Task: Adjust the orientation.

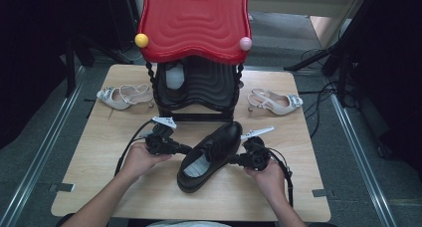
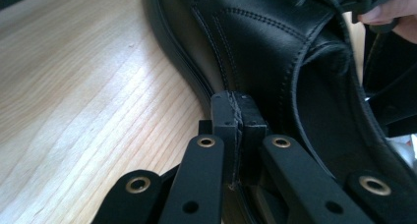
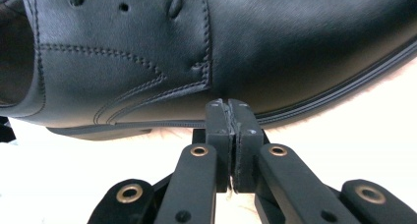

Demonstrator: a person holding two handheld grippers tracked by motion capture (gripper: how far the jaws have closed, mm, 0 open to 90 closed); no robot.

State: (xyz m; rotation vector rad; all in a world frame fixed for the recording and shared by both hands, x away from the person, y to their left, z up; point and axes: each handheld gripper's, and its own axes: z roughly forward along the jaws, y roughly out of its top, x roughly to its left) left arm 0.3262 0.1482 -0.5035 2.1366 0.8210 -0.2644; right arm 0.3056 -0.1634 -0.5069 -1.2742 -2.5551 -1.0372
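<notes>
High view: black leather shoe (image 1: 211, 155) lies diagonally mid-table in front of the red rack (image 1: 195, 23), left gripper (image 1: 185, 149) and right gripper (image 1: 234, 160) pressing its two sides; two pale sandals flank the rack.

Left gripper view: jaws fully closed, empty, tips against the shoe's side by the opening.

Right gripper view: jaws closed, empty, tips at the welt (image 3: 339, 89). Stitching and eyelets readable here.

Shoe looks stiff-soled, smooth, moderately heavy; best squeezed at mid-sides.
</notes>
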